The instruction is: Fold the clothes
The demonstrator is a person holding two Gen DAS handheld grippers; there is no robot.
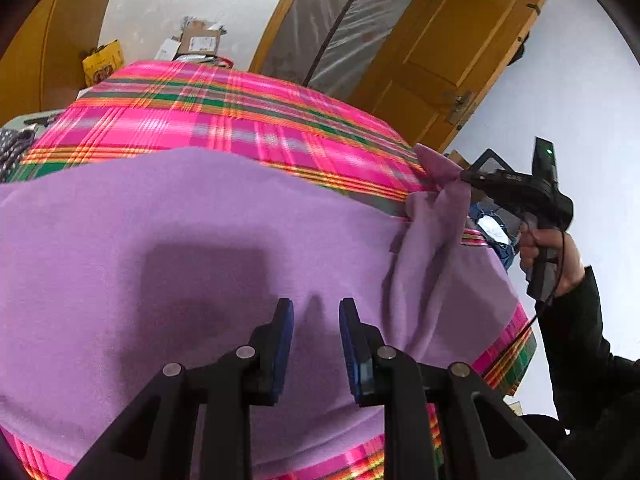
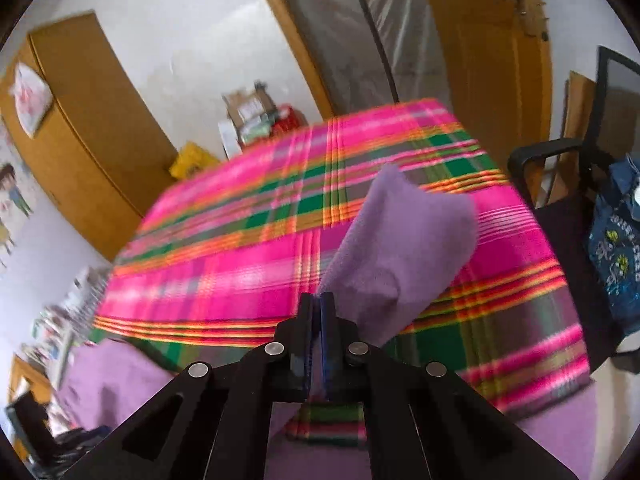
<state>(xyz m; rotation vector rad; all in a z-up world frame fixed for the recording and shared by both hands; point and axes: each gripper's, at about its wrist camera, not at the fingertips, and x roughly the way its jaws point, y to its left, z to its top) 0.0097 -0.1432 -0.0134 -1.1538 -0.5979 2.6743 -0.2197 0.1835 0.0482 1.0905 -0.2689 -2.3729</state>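
Note:
A purple fleece cloth [image 1: 200, 220] lies spread over a table covered with a pink, green and orange plaid cover [image 1: 200, 120]. My left gripper [image 1: 316, 320] hovers just over the middle of the cloth, jaws apart, with only a small ridge of fabric between the blue pads [image 1: 285, 332]. At the right, a person's hand [image 1: 548, 252] holds my right gripper [image 1: 466, 178], which is shut on a corner of the cloth and lifts it off the table. In the right wrist view the jaws of the right gripper [image 2: 318, 300] are pressed together on that purple cloth [image 2: 400, 240], which bunches above the plaid cover [image 2: 240, 260].
A wooden door [image 1: 460, 40] and a plastic-covered frame stand behind the table. Boxes [image 1: 200, 40] and a yellow carton [image 1: 102, 62] are piled at the far side. A black chair [image 2: 560, 152] with a blue bag [image 2: 616, 240] stands to the right, and a wooden cabinet [image 2: 92, 120] to the left.

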